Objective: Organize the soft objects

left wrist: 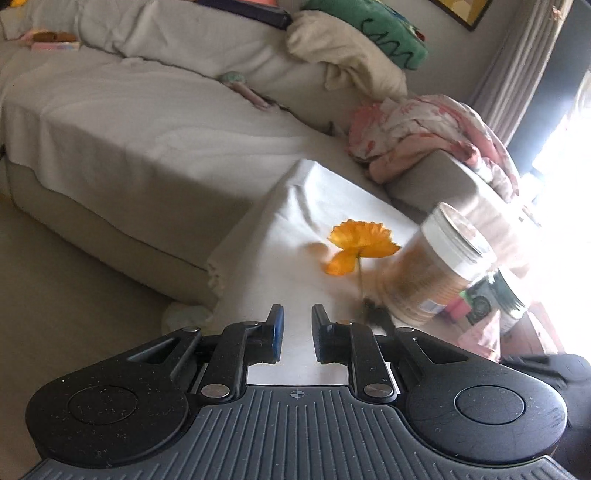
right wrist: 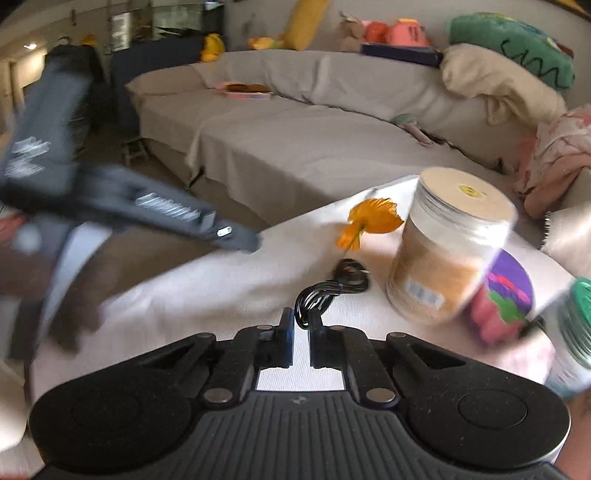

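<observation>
My right gripper point(right wrist: 302, 319) is shut on a loop of a coiled black cable point(right wrist: 332, 291), which lies on the white cloth-covered table point(right wrist: 184, 288). My left gripper point(left wrist: 297, 314) hangs over the same cloth, shut with nothing between its fingers. From the right wrist view it appears blurred at the left point(right wrist: 243, 240). An orange flower point(left wrist: 360, 245) stands just beyond the cable's dark end point(left wrist: 373, 314). Soft things lie on the grey sofa point(left wrist: 147, 122): a pink patterned cloth point(left wrist: 424, 136), a cream blanket point(left wrist: 343, 55) and a green cushion point(left wrist: 369, 26).
A white-lidded jar of tan powder point(right wrist: 450, 247) stands right of the flower point(right wrist: 373, 221). Behind it sit a purple item point(right wrist: 509, 291) and a green-lidded jar point(right wrist: 580, 317). Plush toys point(right wrist: 388, 31) line the sofa back. A curtain point(left wrist: 524, 74) and bright window are at right.
</observation>
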`<state>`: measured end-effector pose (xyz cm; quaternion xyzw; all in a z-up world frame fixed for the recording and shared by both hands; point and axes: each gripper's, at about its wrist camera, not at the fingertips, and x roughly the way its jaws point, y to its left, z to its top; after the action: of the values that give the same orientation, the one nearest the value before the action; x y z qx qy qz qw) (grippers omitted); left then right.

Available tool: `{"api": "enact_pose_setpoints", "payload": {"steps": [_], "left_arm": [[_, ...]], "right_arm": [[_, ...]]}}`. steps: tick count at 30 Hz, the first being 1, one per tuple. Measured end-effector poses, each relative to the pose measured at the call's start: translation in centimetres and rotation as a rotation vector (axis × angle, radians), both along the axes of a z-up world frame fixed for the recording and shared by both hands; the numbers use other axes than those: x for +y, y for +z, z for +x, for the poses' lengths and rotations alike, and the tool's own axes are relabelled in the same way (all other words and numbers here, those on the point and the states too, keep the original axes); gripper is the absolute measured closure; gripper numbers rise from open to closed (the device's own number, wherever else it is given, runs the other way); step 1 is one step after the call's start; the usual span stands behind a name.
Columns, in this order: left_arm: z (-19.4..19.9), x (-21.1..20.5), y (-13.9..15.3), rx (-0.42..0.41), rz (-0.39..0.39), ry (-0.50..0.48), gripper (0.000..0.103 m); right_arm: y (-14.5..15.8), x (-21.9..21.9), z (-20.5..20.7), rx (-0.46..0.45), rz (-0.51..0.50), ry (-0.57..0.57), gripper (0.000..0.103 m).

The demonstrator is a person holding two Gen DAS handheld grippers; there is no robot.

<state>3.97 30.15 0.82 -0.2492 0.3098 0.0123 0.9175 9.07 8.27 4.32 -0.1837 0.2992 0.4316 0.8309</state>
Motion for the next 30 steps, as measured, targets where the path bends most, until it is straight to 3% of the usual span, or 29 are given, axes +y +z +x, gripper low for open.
{"api": "enact_pose_setpoints", "payload": {"steps": [6,11,16,18,22,24,30], "left_arm": [[2.3,-2.6,1.0,-0.034,0.033,-0.042,0.085],[5.5,-6.3,1.6,-0.051,0.227,-0.103,0.084],[8.5,-8.1,1.5,-0.022,0.369,-0.091,0.08],[9.1,-7.8,2.1,-0.038,0.359,-0.083,0.08],[10.0,-5.5,3.4,-0.077,0.201,-0.069,0.079],[11.5,-4.9,3.6,-0.066,0.168,-0.099,0.079],[16.4,-5.5,1.1,0.111,0.272,-0.193,0.081]], "right_arm": [[-0.3,-5.6,-1.1,-0.02,-0.027,-0.072,0.098],[-1.3,-8.7,-1.2,0.016,-0.039,-0.131,0.096],[-2.1,-9.8,-2.6,-0.054,-0.01,-0.155,0.059],[-2.4,-10.2,-2.8,-0.064,-0.001,-0.164,0.052],[-2.3,-10.7,-1.7,-0.003,0.027,-0.197,0.036],[-2.3,-11.0,-0.6,0.038,0.046,-0.212,0.03],[-2.5,-10.7,-0.8,0.035,0.037,-0.193,0.025]]}}
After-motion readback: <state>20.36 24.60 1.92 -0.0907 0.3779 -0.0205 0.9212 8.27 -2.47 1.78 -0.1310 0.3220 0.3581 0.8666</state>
